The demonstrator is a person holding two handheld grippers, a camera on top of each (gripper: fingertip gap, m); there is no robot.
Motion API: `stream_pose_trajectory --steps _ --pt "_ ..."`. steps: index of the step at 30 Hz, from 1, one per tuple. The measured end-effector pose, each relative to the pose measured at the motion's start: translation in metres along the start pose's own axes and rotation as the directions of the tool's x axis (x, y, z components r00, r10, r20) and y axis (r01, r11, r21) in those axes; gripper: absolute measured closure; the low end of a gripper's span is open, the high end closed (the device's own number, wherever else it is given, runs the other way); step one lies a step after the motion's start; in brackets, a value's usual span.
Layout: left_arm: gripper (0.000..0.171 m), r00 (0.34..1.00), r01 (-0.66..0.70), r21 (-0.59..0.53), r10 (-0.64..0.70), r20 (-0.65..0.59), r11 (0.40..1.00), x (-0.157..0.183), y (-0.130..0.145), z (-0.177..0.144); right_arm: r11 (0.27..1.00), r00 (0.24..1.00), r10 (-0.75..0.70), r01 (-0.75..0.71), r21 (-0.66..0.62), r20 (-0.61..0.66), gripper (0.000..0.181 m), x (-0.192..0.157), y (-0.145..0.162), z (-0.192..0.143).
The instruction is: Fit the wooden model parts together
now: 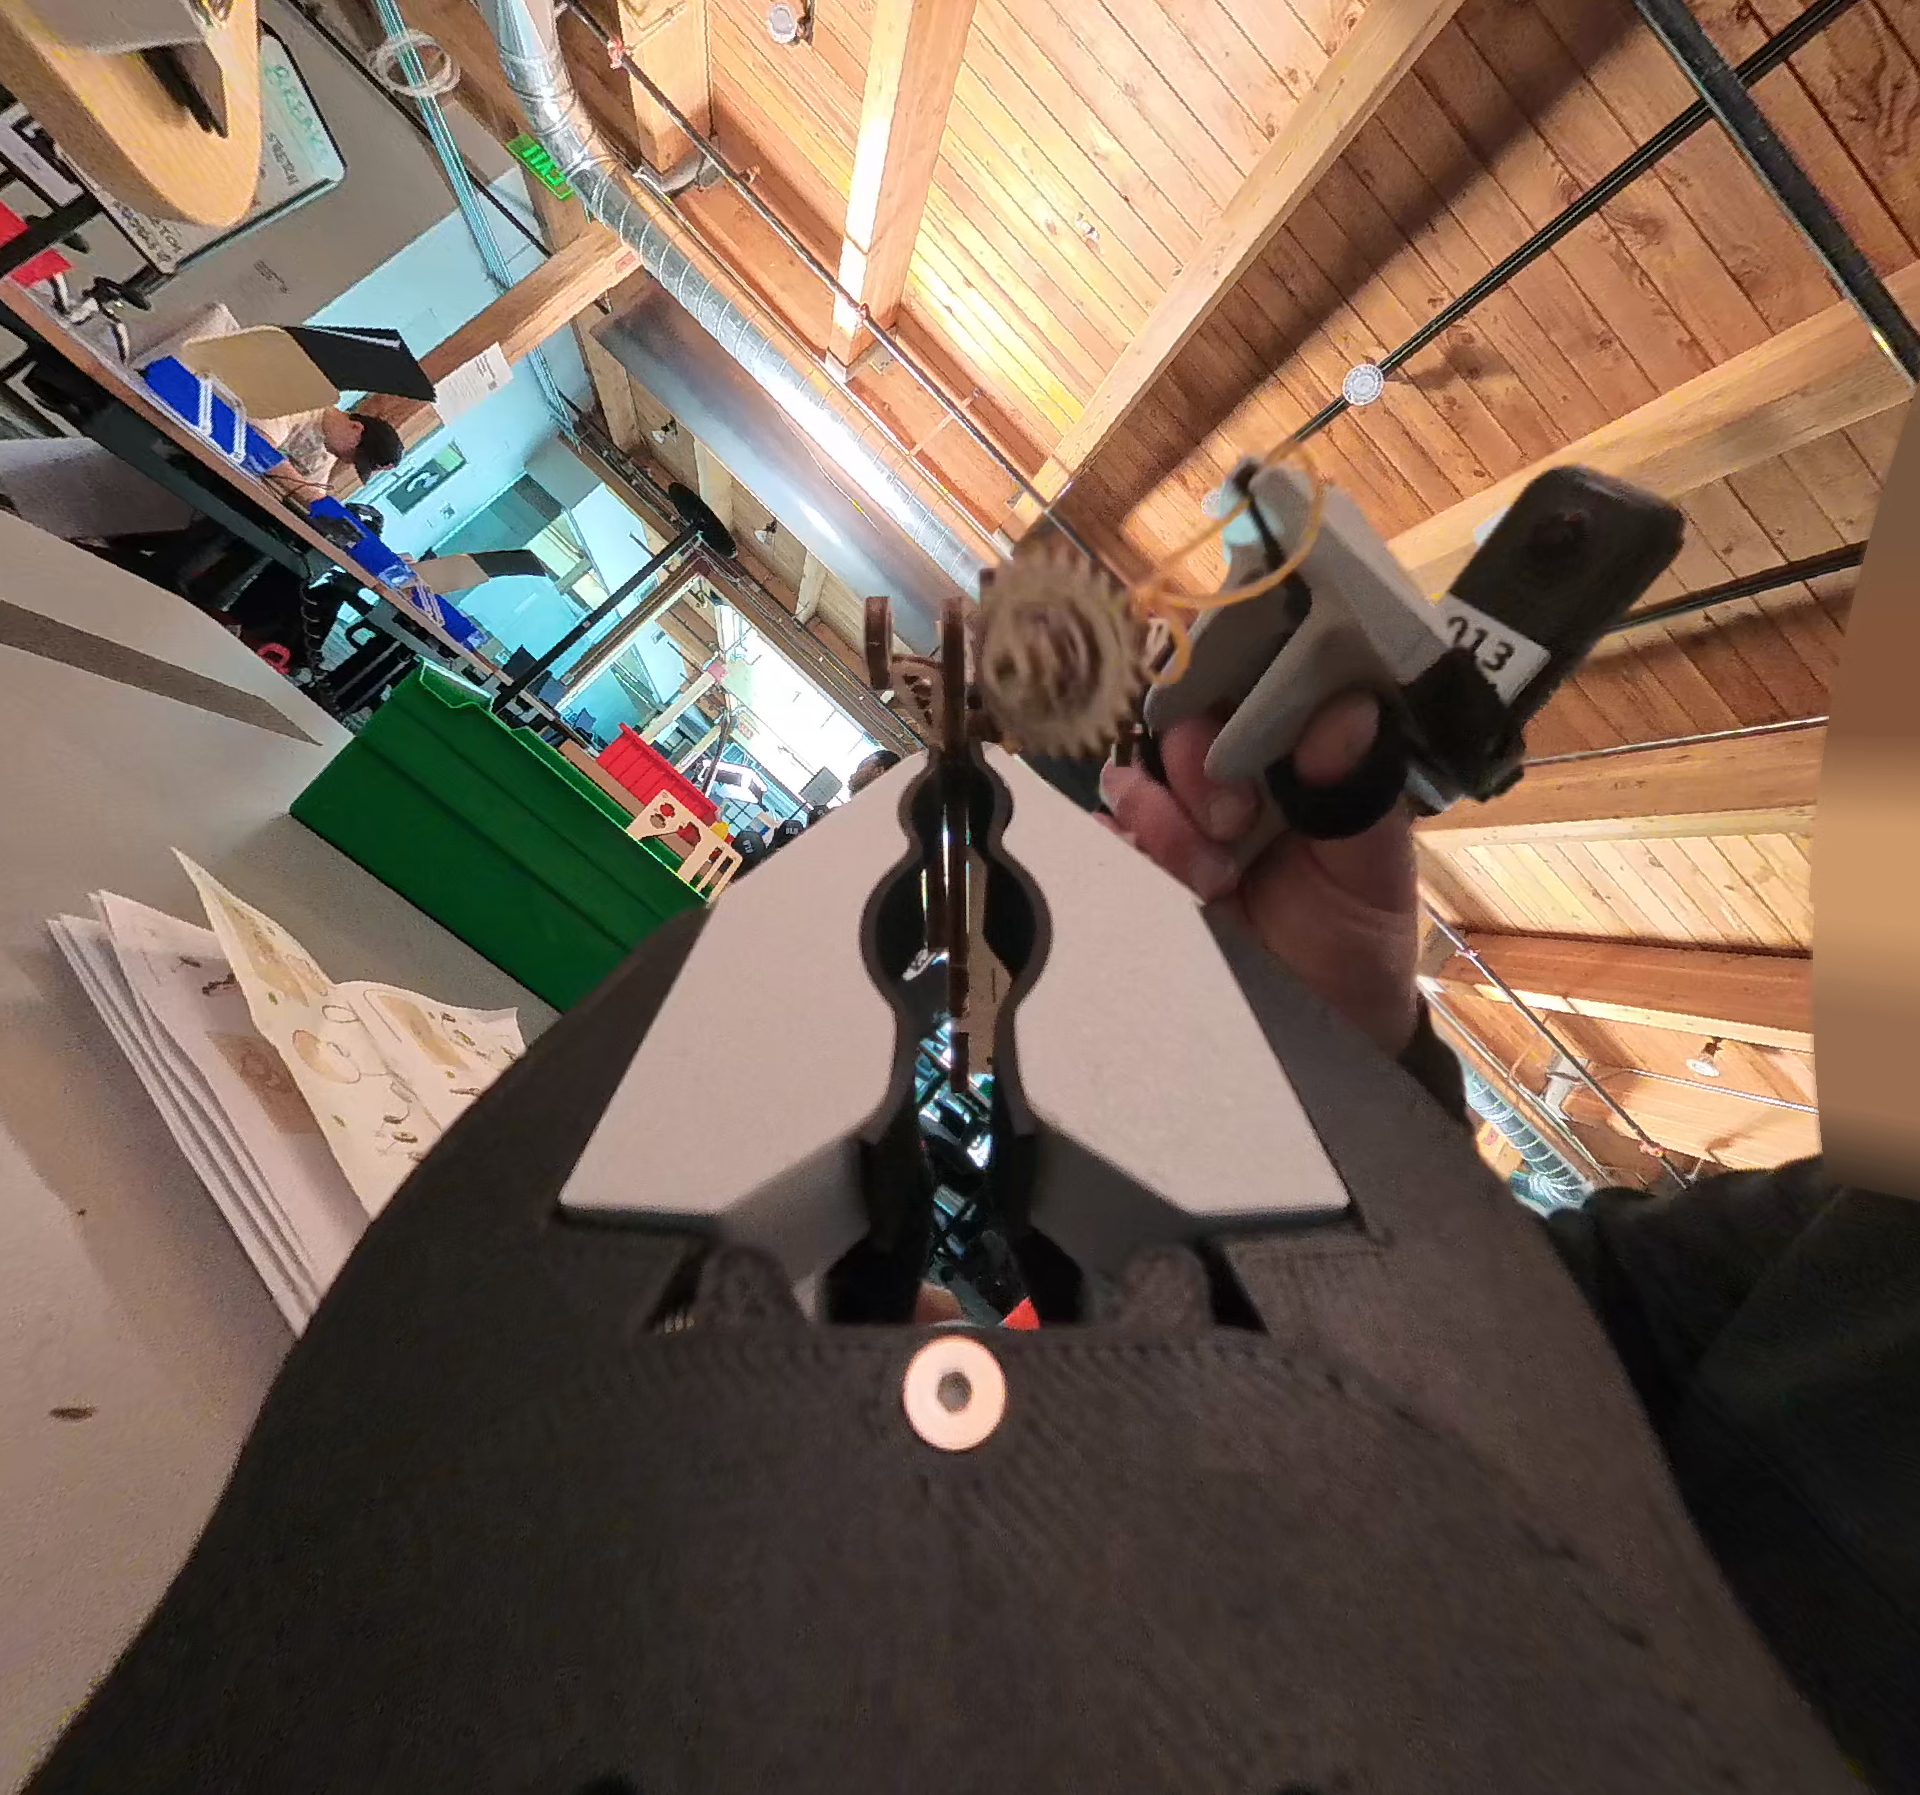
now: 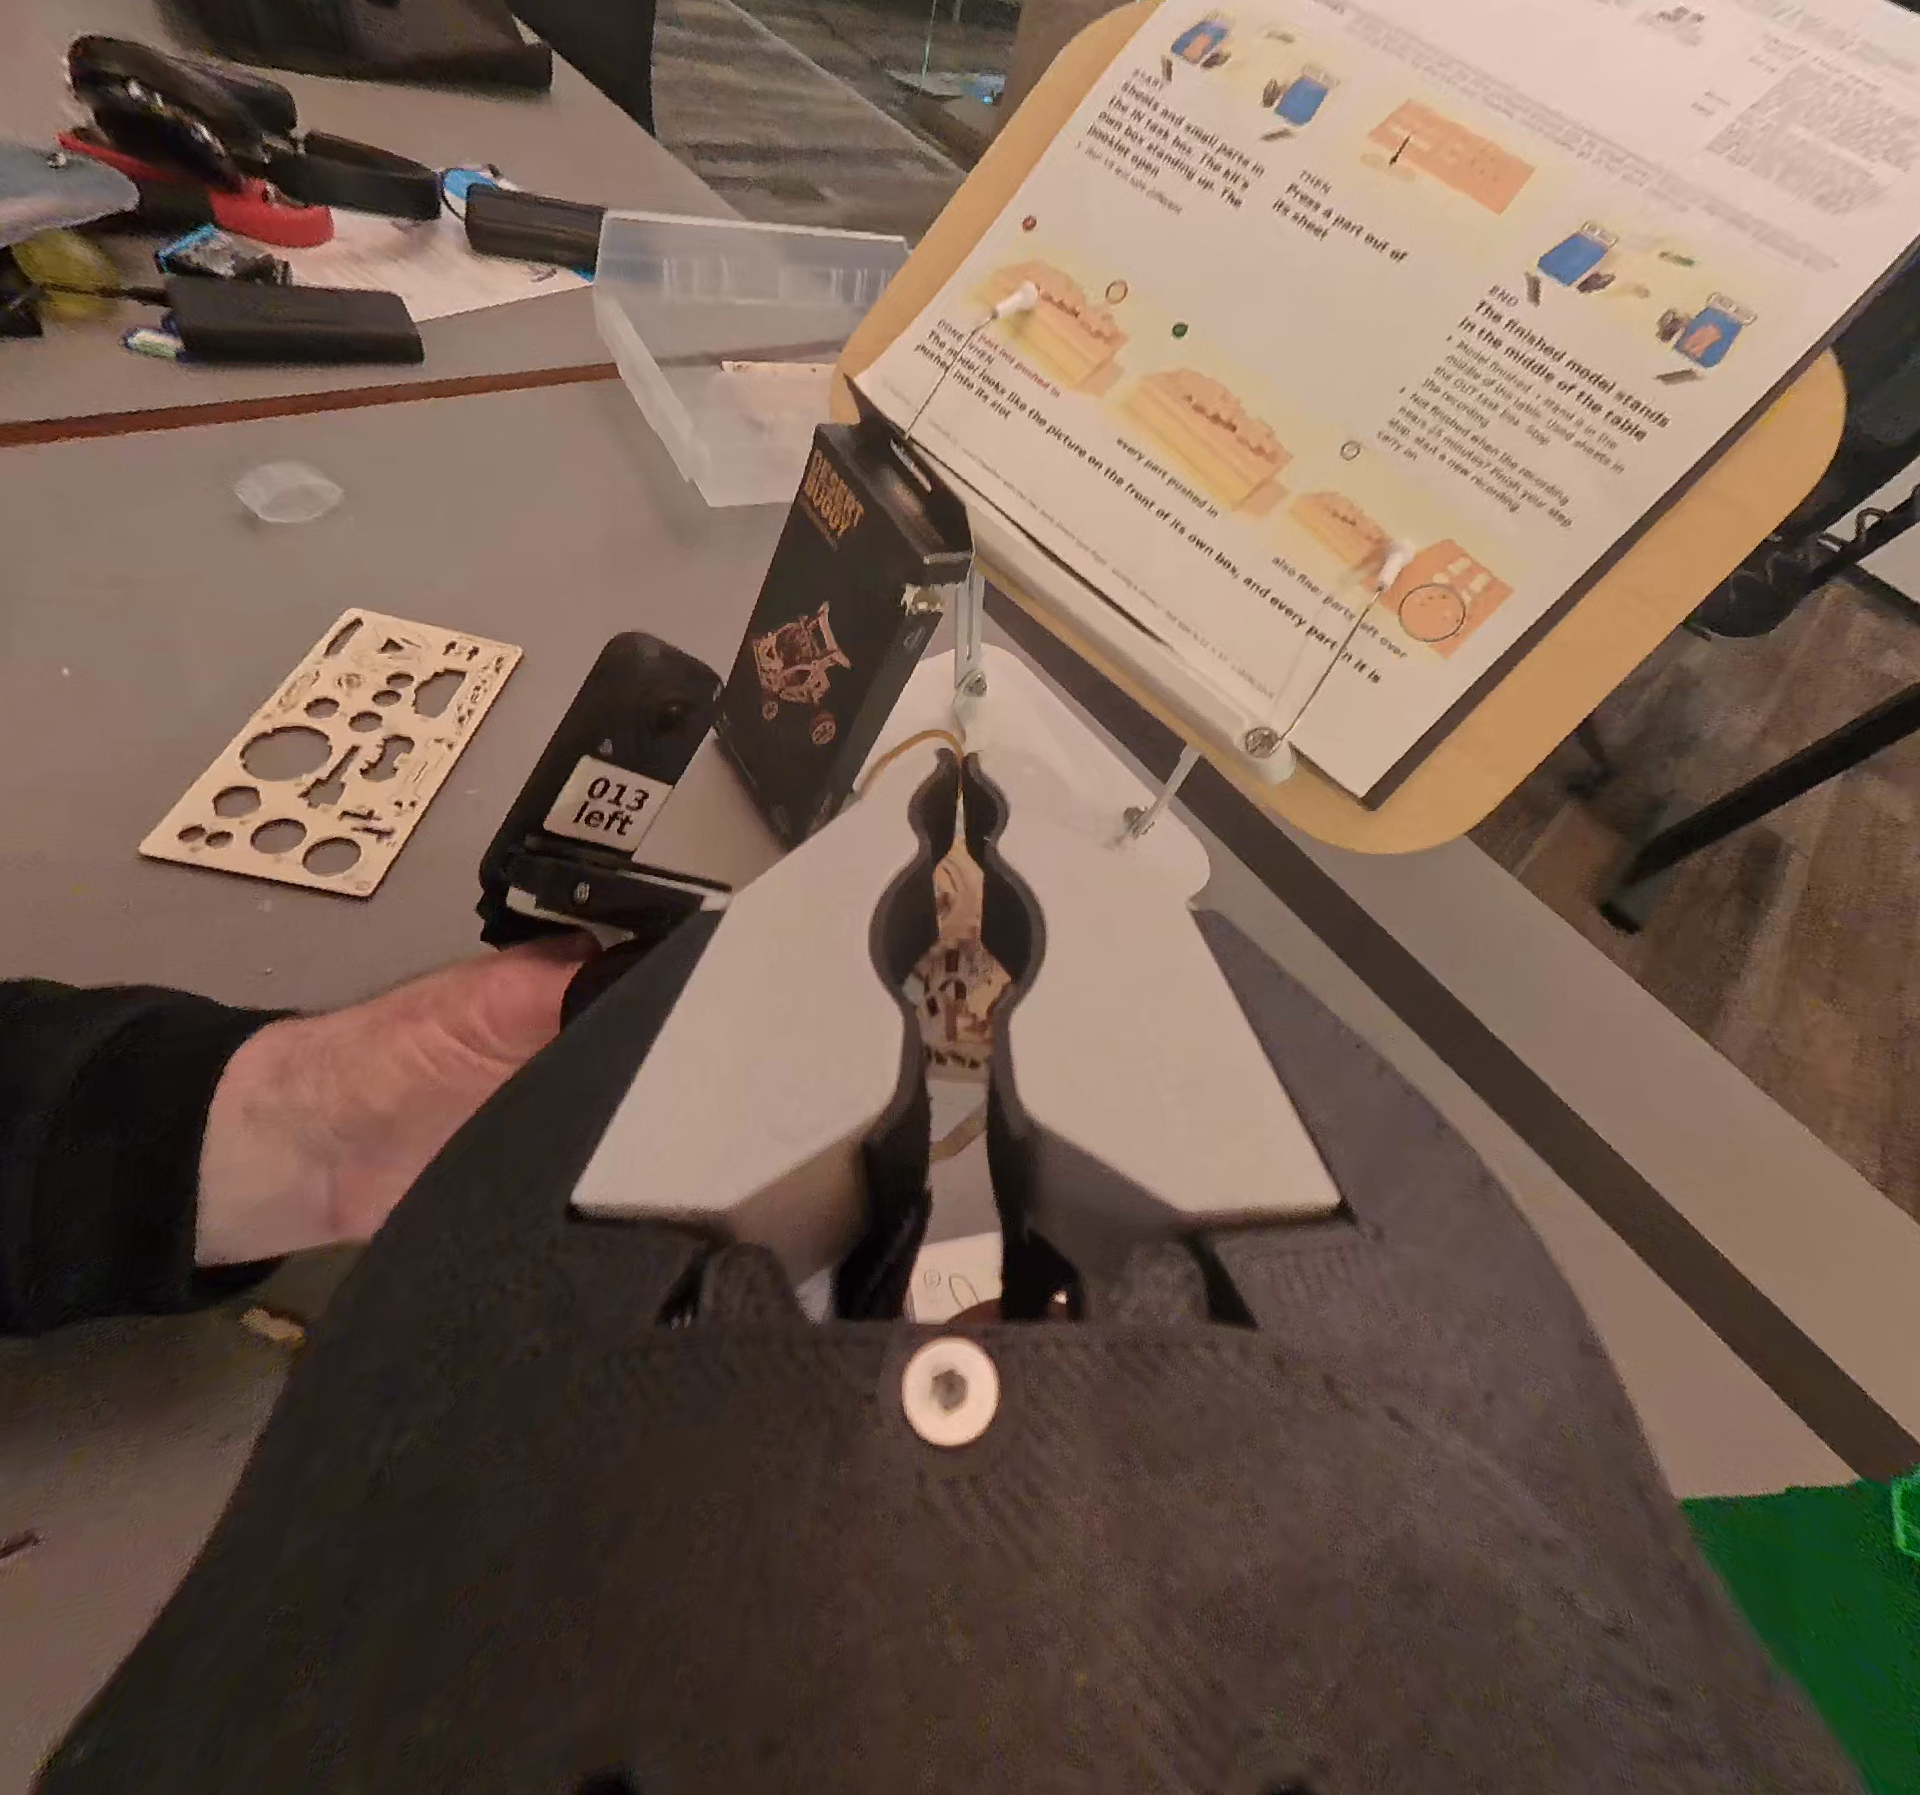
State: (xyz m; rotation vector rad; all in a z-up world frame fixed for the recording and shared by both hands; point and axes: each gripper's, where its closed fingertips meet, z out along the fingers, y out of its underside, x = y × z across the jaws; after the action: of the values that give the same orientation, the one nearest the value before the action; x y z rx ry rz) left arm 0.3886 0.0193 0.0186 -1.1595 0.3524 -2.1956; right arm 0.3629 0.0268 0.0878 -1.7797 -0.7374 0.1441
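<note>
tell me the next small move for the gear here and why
Probably ease the right gripper sideways so its pale wooden gear meets the dark wooden part that the left gripper is shut on. In the left wrist view the gear sits right beside that part, seemingly not yet seated, and is motion-blurred. Both jaws look closed on their pieces, so neither should need regripping.

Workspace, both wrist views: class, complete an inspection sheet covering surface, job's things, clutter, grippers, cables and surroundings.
Surface: grey table.
Job's things: punched-out wooden sheet lying flat; black kit box upright; gear assembly held aloft.
Clutter: clear plastic tray, green bin, dark tools at the far edge.
Grippers: left gripper shut on dark wooden part; right gripper shut on gear assembly.
Cables: nothing seen.
Surroundings: instruction sheet on stand; timber ceiling.
</note>
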Motion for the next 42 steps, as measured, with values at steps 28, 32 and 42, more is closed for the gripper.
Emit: stream_pose_trajectory --steps 28,32,42 --pt "0.171 0.977 0.207 0.026 -0.206 -0.05 0.978 -0.003 0.013 0.004 0.893 0.887 -0.437 0.409 -0.187 -0.147 0.181 -0.004 0.044 -0.011" --pt "0.171 0.965 0.256 0.044 -0.253 -0.065 0.966 -0.004 0.012 0.003 0.863 0.86 -0.497 0.478 -0.162 -0.115 0.181 -0.017 0.051 -0.022" --pt "0.171 0.951 0.3 0.047 -0.294 -0.099 0.953 -0.002 0.014 0.004 0.891 0.89 -0.437 0.409 -0.196 -0.128 0.181 -0.01 0.076 -0.034"
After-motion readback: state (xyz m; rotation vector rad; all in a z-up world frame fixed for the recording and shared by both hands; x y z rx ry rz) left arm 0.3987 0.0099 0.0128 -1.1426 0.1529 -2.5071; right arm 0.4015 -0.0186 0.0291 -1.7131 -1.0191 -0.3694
